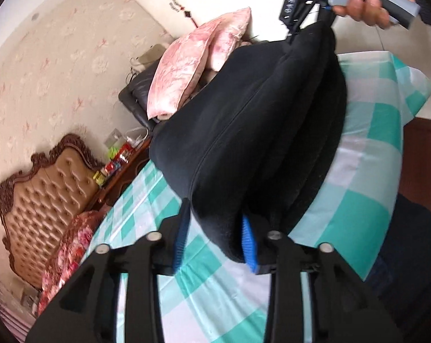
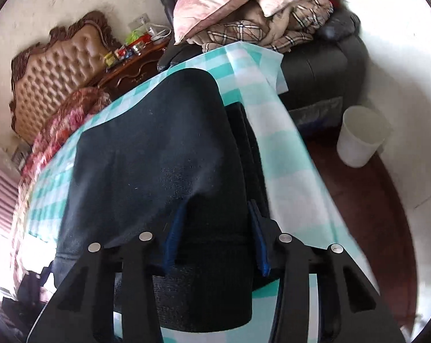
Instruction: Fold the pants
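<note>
Both tools clamped on pants.

Each gripper has 2 black fingers, blue ribbed pads and 4 silver screws. A bare-skinned hand wraps a grey handle.

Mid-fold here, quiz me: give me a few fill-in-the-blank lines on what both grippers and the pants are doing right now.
1. Both the left gripper and the right gripper are shut on the ____ pants.
2. The pants are held above a cloth checked in white and ____.
3. On the floor beside the table stands a white ____.
4. The pad on each gripper finger is coloured ____.

Missing words: black; green; bin; blue
</note>
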`<state>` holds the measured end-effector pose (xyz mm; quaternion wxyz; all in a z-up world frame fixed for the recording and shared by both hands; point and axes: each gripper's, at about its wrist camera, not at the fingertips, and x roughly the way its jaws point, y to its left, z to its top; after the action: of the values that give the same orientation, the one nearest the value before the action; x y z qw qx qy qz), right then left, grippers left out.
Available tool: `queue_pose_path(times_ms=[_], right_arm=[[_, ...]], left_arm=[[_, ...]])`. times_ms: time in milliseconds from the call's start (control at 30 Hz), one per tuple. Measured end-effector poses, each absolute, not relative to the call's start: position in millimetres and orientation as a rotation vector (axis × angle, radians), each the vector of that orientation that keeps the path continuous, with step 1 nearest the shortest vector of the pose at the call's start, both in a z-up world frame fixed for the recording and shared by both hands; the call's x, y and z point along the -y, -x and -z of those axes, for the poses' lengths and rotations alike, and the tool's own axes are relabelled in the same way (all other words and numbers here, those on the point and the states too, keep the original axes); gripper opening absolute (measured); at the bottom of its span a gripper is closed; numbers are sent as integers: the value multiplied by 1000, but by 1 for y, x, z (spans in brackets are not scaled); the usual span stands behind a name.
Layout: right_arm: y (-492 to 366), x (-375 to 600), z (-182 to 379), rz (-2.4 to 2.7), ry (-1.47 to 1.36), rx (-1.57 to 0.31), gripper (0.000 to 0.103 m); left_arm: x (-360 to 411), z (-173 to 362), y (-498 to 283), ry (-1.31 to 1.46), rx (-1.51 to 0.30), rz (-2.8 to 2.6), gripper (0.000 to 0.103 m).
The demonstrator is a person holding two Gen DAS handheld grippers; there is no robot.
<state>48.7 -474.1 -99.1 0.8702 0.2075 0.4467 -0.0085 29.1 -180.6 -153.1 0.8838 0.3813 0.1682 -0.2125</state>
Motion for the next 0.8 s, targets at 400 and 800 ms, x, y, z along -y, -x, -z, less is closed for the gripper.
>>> queue_pose_path(times_ms=[400, 800], right_arm=[[-31, 445, 99, 301, -160, -767, 68], [-31, 447, 107, 378, -175, -756, 77]], left_arm=[[162, 65, -74, -299, -413, 589, 46], [344, 48, -218, -232, -710, 880, 45]])
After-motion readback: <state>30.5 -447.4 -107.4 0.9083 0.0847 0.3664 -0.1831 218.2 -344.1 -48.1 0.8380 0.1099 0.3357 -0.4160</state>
